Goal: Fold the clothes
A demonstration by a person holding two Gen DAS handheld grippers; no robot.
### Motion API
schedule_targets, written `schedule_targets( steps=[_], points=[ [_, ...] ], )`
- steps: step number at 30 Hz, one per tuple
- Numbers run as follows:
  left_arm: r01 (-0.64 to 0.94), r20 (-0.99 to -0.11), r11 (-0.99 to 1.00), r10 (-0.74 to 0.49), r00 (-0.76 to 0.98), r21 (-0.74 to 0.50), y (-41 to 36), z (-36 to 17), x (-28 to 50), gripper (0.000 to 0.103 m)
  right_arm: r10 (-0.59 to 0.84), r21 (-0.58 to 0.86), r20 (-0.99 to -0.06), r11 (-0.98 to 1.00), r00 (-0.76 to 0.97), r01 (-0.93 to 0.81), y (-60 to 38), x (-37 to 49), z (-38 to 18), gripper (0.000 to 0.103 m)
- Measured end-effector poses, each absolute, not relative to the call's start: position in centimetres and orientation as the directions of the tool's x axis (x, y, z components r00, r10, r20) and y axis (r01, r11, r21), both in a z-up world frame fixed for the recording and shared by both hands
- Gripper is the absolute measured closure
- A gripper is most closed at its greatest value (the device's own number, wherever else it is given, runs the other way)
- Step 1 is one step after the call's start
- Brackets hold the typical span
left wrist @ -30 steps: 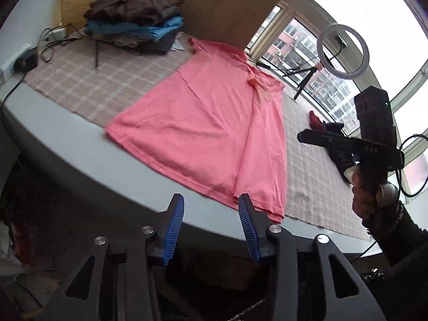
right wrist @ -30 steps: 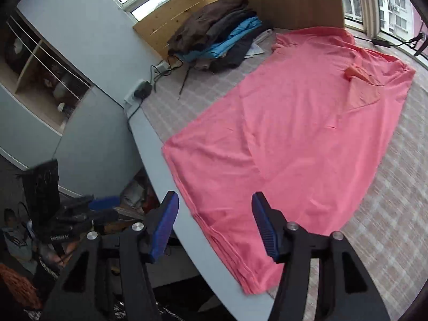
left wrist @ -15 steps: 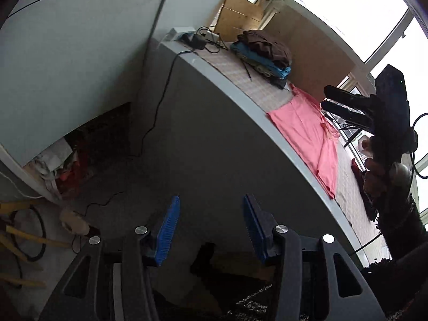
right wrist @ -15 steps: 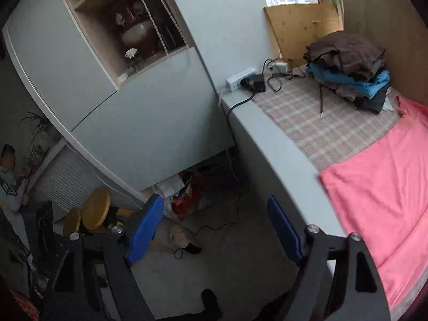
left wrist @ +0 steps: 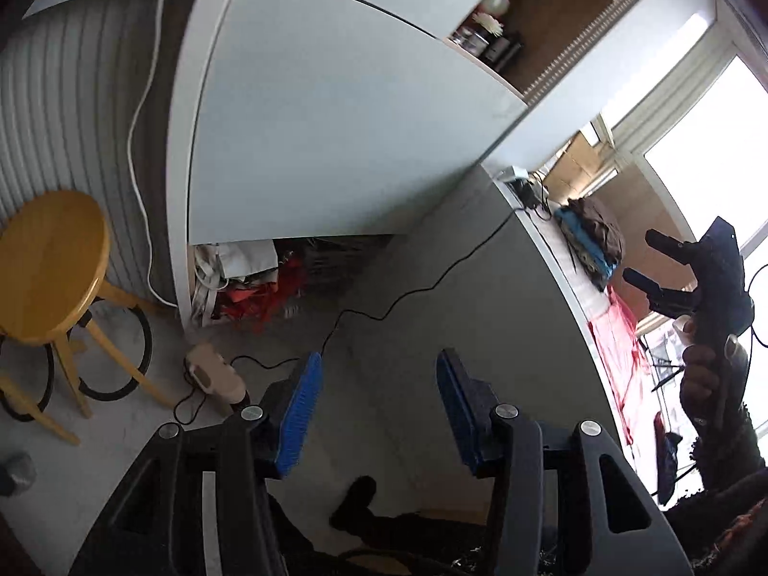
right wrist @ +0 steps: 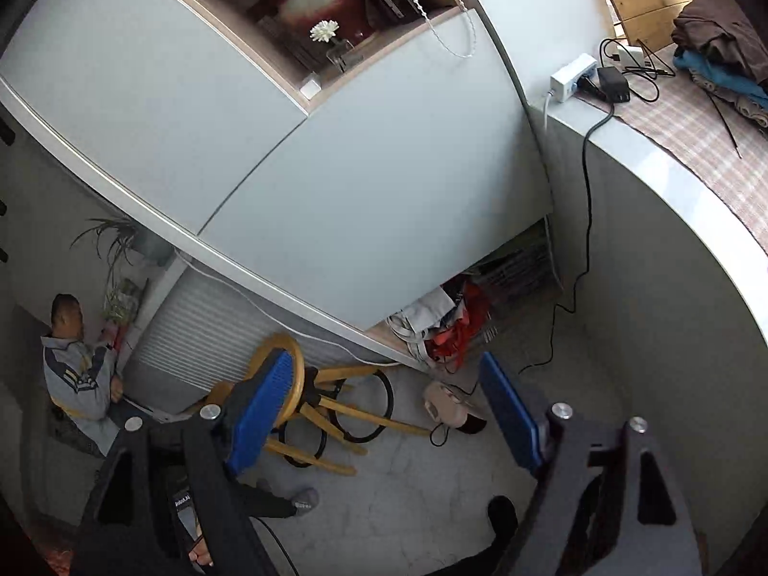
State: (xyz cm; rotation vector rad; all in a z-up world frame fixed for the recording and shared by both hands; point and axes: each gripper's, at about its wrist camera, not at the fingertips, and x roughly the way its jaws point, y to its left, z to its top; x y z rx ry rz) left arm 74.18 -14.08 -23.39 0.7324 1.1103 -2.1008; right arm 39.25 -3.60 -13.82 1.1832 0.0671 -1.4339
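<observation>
Both grippers stand open w/ nothing between the blue pads: left gripper, right gripper. Both aim at the floor, off the table. Pink shirt lies flat on the table, far right of the left jaws. One folded pile far right. One yellow stool left.

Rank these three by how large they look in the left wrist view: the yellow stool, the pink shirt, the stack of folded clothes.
1. Yellow stool, though it sits nearest the camera.
2. Pink shirt, seen edge-on along the table.
3. Stack of folded clothes, farthest away.
</observation>
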Motion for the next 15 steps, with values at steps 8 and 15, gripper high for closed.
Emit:
schedule_targets(
  steps=[8, 15],
  points=[
    [0.74, -0.704, -0.415, -0.272, -0.656, -0.53, -17.4, -24.8, 76.9, 0.055, -0.713, 0.537, -0.681, -0.332, 0.166, 0.775, -4.8, 40.8, -15.0, 0.023],
    [0.691, -0.711, -0.508, -0.197, -0.675, -0.515, -16.5, -24.7, 73.9, 0.055, -0.617, 0.424, -0.786, -0.485, 0.044, 0.765, -2.9, 38.7, -16.4, 0.023]
  ],
)
